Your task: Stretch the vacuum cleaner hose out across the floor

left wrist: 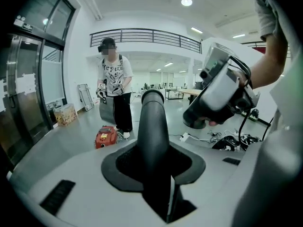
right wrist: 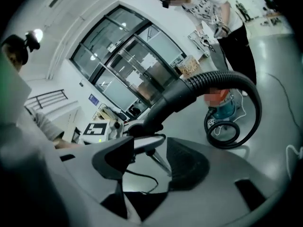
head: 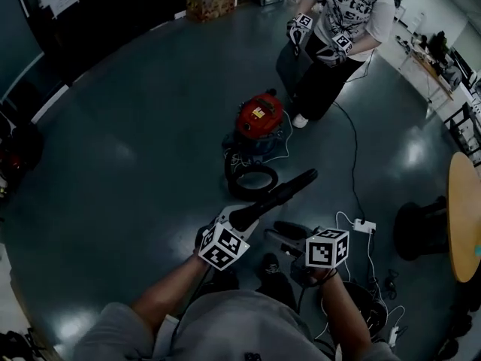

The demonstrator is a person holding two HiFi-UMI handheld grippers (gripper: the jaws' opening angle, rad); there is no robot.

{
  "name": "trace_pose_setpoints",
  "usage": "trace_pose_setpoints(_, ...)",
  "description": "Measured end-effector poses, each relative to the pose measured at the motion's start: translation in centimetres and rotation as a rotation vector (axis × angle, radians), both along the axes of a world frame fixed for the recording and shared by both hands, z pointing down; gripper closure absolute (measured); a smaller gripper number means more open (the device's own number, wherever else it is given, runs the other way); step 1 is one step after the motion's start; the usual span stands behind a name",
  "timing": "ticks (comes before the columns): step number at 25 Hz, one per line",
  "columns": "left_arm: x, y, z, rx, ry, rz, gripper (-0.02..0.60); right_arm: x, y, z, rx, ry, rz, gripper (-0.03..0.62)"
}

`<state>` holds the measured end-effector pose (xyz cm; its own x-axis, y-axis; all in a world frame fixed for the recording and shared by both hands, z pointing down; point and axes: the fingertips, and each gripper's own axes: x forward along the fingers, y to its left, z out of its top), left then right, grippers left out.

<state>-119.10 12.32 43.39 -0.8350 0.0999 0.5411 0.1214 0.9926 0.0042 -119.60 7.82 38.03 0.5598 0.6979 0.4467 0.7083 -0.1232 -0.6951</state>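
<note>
**DESK:** What are the claws doing?

**PHOTOGRAPHER:** The left gripper (left wrist: 154, 162) is clamping the rigid black end of the vacuum cleaner hose (left wrist: 152, 122), and the tube is running straight out between its jaws. The right gripper (right wrist: 149, 167) is hovering just beside it with its jaws standing apart and nothing pressed between them.

**DESK:** And where is the hose lying?

**PHOTOGRAPHER:** It is arching from the raised end down to a tight coil (head: 250, 179), which is resting on the floor against the red vacuum cleaner (head: 259, 117). Most of its length is bunched there. A second person (head: 342, 21) is standing just beyond the machine. A power strip (head: 364, 226) and loose cords are lying near the operator's feet.

**DESK:** Which step are we looking at?

**PHOTOGRAPHER:** By my reading, the pull-out is only beginning: the end is lifted and the coil is not yet unwound. The next move is calling for the end to be carried away from the machine, low and steady. The right claw is probably going to be taking a second hold further along. The operator will also be needing to steer clear of those cords and avoid dragging the cleaner.
</note>
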Motion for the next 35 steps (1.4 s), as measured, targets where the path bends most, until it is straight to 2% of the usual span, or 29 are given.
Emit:
trace_pose_setpoints(4,0.1,0.3,-1.6,-0.019,0.006,0.044,0.442,-1.4,-2.3,-2.9,-0.124,-0.36,-0.095,0.388)
trace_pose_setpoints(7,0.0,-0.4,-2.6,-0.036,0.024,0.061,0.442,-1.8,-2.5,-5.5,-0.234,-0.573,-0.176,0.388)
trace_pose_setpoints(11,-0.3,-3.2,-4.3,-0.049,0.048,0.1,0.441,-1.6,-3.3,-9.3,-0.402,-0.802,-0.285,0.388)
trace_pose_setpoints(16,0.3,-6.7,-6.8,-0.046,0.054,0.109,0.441,-1.0,-5.6,-13.1,-0.513,-1.007,-0.446,0.388)
trace_pose_setpoints(19,0.3,-7.6,-7.3,-0.047,0.054,0.101,0.44,-0.9,-5.6,-13.4,-0.556,-1.091,-0.632,0.388)
trace_pose_setpoints(23,0.3,-8.6,-8.3,-0.055,0.081,0.108,0.44,0.1,-5.5,-12.3,-0.564,-1.183,-0.938,0.388)
trace_pose_setpoints(28,-1.4,-11.4,-8.7,-0.086,0.145,0.147,0.44,-0.3,-7.3,-8.0,-0.486,-1.194,-1.336,0.388)
trace_pose_setpoints(30,-1.1,-12.0,-8.9,-0.106,0.17,0.168,0.44,0.3,-7.4,-6.5,-0.444,-1.199,-1.433,0.388)
trace_pose_setpoints(33,-0.6,-12.6,-9.4,-0.135,0.207,0.195,0.44,0.8,-8.3,-4.9,-0.318,-1.191,-1.562,0.388)
trace_pose_setpoints(34,-0.3,-12.5,-9.3,-0.138,0.215,0.194,0.44,1.0,-8.3,-4.6,-0.286,-1.182,-1.57,0.394)
trace_pose_setpoints(35,0.1,-12.3,-9.1,-0.137,0.218,0.189,0.44,1.4,-8.0,-4.3,-0.275,-1.174,-1.552,0.445)
